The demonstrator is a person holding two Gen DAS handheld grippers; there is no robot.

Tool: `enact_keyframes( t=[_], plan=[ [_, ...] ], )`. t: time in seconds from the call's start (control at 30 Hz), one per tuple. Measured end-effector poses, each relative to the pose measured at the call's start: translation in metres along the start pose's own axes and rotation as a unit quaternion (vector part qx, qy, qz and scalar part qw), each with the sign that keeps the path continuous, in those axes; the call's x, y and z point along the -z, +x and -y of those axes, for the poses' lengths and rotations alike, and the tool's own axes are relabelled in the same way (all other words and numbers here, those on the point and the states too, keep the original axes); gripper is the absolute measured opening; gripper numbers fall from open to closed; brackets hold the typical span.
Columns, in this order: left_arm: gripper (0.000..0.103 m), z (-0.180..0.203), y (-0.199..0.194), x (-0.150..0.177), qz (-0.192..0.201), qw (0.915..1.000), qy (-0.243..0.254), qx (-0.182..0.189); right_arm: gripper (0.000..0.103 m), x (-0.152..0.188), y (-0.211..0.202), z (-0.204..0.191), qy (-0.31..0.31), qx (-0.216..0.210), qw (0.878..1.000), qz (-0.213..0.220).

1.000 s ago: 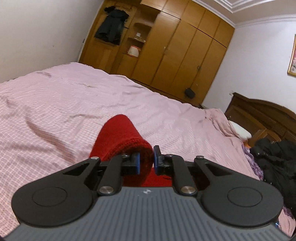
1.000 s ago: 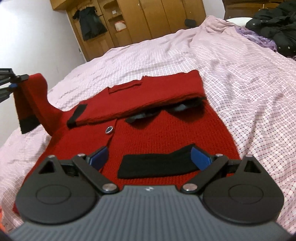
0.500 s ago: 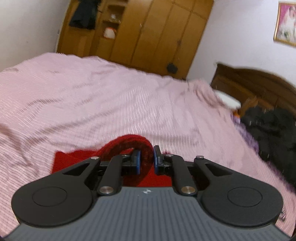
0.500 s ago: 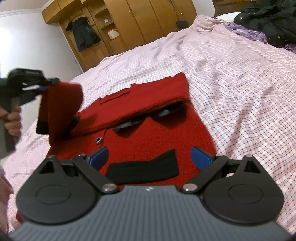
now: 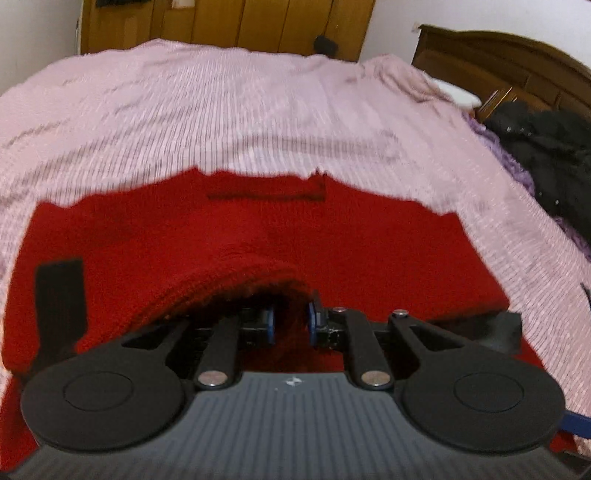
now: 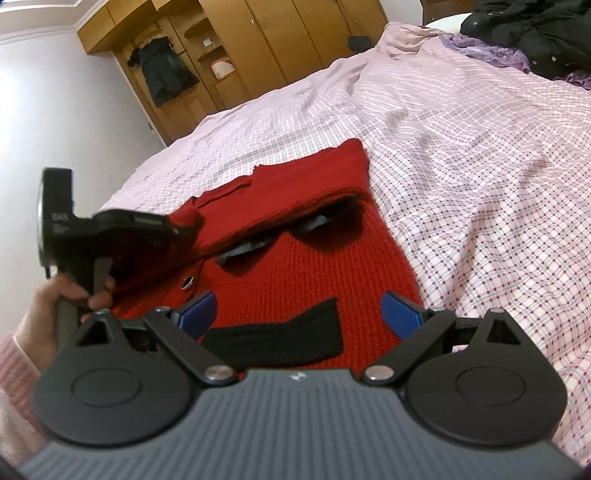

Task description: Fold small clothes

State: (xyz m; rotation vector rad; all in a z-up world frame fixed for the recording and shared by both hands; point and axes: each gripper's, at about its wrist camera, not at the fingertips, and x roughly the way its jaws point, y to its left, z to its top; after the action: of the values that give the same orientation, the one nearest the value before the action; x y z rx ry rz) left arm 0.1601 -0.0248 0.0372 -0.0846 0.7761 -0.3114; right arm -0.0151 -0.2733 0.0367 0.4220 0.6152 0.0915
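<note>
A red knitted cardigan [image 6: 314, 269] with black trim lies flat on the pink checked bedsheet [image 6: 461, 155], its far side folded inward. My left gripper [image 5: 290, 325] is shut on the cardigan's red sleeve [image 5: 229, 284], which arches over the cardigan's body [image 5: 332, 240]. In the right wrist view that gripper [image 6: 184, 225] sits low at the left, held by a person's hand [image 6: 70, 295]. My right gripper [image 6: 299, 314] hovers open just above the near hem, with a black pocket strip [image 6: 280, 341] below its blue pads. A black cuff [image 5: 59, 295] shows at the left.
A pile of black clothing [image 6: 535, 33] and purple cloth [image 6: 491, 51] lie at the bed's far right by the wooden headboard [image 5: 498, 55]. Wooden wardrobes [image 6: 277, 44] line the far wall. Bare sheet stretches beyond and to the right of the cardigan.
My left gripper has carried the sleeve down and inward from high beside the bed to low over the cardigan's body. The right gripper has stayed nearly in place, still open.
</note>
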Motion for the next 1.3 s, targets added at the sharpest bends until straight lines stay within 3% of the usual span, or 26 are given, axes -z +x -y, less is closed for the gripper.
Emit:
enact_keyframes(
  t=[0.13,0.2,0.37,0.53,0.7,0.93,1.17,1.3],
  plan=[
    [0.034,0.004,-0.012,0.008,-0.001,0.9998,0.020,0.001,0.097,-0.001,0.000,0.000,-0.002,-0.002,1.000,0.000],
    [0.049,0.004,-0.021,0.013,-0.007,0.9996,0.027,0.003,0.097,-0.002,0.001,-0.001,-0.004,-0.002,1.000,0.000],
    [0.053,-0.004,-0.054,0.027,0.001,0.9981,0.029,-0.055,0.097,-0.004,0.000,-0.013,-0.025,-0.006,1.000,0.001],
    [0.053,-0.036,-0.085,0.037,-0.003,0.9957,-0.030,-0.087,0.097,-0.013,0.008,-0.040,-0.092,-0.011,0.996,-0.015],
    [0.053,-0.060,-0.105,0.045,-0.010,0.9909,-0.050,-0.124,0.097,-0.022,0.028,-0.078,-0.145,-0.034,0.988,-0.041],
    [0.053,-0.087,-0.123,0.059,-0.015,0.9862,-0.081,-0.144,0.097,-0.018,0.063,-0.145,-0.284,-0.034,0.955,-0.081],
    [0.054,-0.107,-0.136,0.067,-0.003,0.9816,-0.098,-0.164,0.097,-0.023,0.092,-0.194,-0.365,-0.044,0.927,-0.079],
    [0.054,-0.116,-0.139,0.071,-0.001,0.9797,-0.109,-0.168,0.097,-0.019,0.113,-0.216,-0.440,-0.001,0.895,-0.069]
  ],
)
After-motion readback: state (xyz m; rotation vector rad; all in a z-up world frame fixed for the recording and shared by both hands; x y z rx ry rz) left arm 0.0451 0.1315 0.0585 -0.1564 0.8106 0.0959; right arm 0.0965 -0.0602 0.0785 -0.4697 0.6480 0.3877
